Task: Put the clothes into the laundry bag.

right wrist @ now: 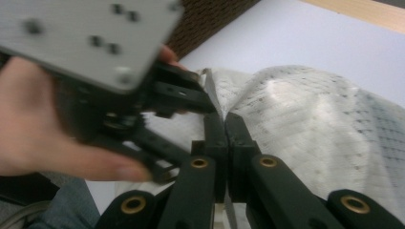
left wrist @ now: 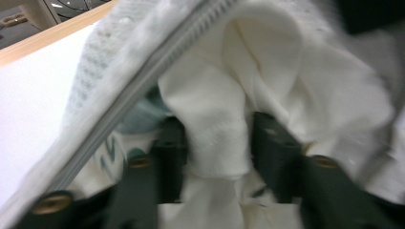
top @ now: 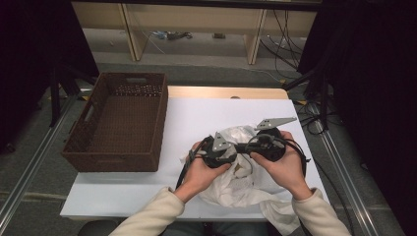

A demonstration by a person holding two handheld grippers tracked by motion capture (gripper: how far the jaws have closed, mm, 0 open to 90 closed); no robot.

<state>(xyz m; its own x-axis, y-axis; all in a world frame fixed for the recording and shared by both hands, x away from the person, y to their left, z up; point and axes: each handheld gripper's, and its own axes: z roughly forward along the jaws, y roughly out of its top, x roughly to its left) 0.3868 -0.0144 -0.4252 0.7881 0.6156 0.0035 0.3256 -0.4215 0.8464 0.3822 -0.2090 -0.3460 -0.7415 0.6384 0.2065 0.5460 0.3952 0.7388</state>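
Both grippers are working a white mesh laundry bag (top: 236,172) lying on the table (top: 196,118) near its front edge, right of the brown wicker basket (top: 120,123). Left gripper (top: 219,150) is sitting with its jaws partly apart, a fold of white cloth (left wrist: 217,129) bunched between them; whether the pads are pressing on it is not clear. Grey zipper (left wrist: 143,81) of the bag is running diagonally just beside those jaws. Right gripper (right wrist: 224,129) is closed tight, jaws together, pinching the bag's edge by the zipper. Left hand (right wrist: 43,124) is showing close beside it, grippers nearly touching over the bag.
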